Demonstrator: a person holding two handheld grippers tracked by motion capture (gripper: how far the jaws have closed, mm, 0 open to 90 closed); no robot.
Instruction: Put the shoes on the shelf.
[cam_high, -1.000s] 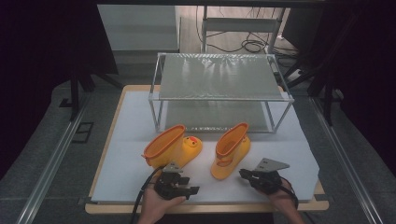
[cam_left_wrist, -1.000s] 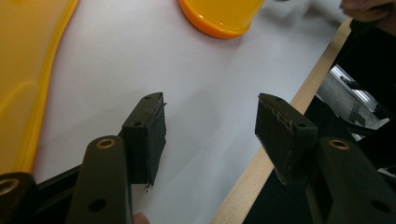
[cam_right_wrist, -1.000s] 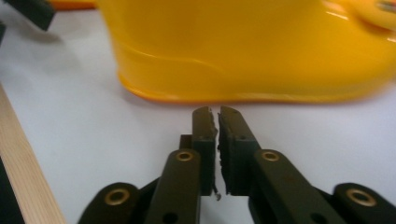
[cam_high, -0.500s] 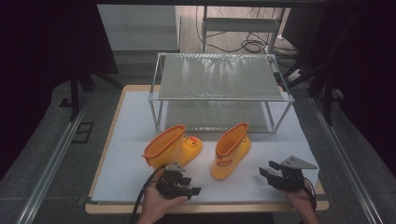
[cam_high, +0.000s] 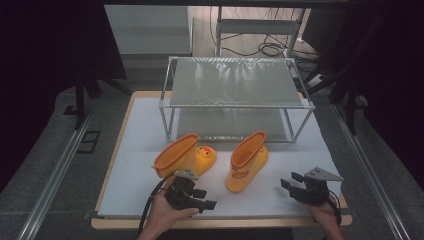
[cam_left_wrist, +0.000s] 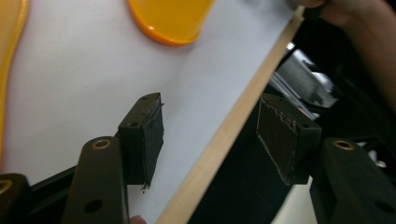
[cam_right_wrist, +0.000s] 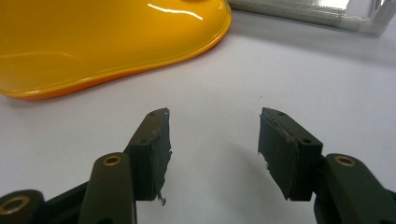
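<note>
Two yellow rubber boots are on the white mat (cam_high: 140, 130). One boot (cam_high: 182, 156) lies on its side, duck face to the right. The other boot (cam_high: 247, 162) stands upright to its right. Just in front of the lying boot my left gripper (cam_high: 205, 198) points right, open and empty. In its own view the left gripper (cam_left_wrist: 210, 100) hangs over the mat's front edge, with a boot toe (cam_left_wrist: 170, 18) ahead. My right gripper (cam_high: 290, 180) points left at the upright boot, a short gap away. The right gripper (cam_right_wrist: 213, 114) has just been opening, nothing between its jaws, the boot (cam_right_wrist: 107, 42) ahead.
A metal two-tier wire shelf (cam_high: 235, 82) stands at the back of the mat, behind the boots. The mat lies on a wooden board (cam_high: 115, 222) whose front edge runs just under both hands. Dark floor and cables surround the table.
My right gripper has drawn back to the right, away from the upright boot, and its jaws now stand apart. The left gripper has lifted slightly in place.
</note>
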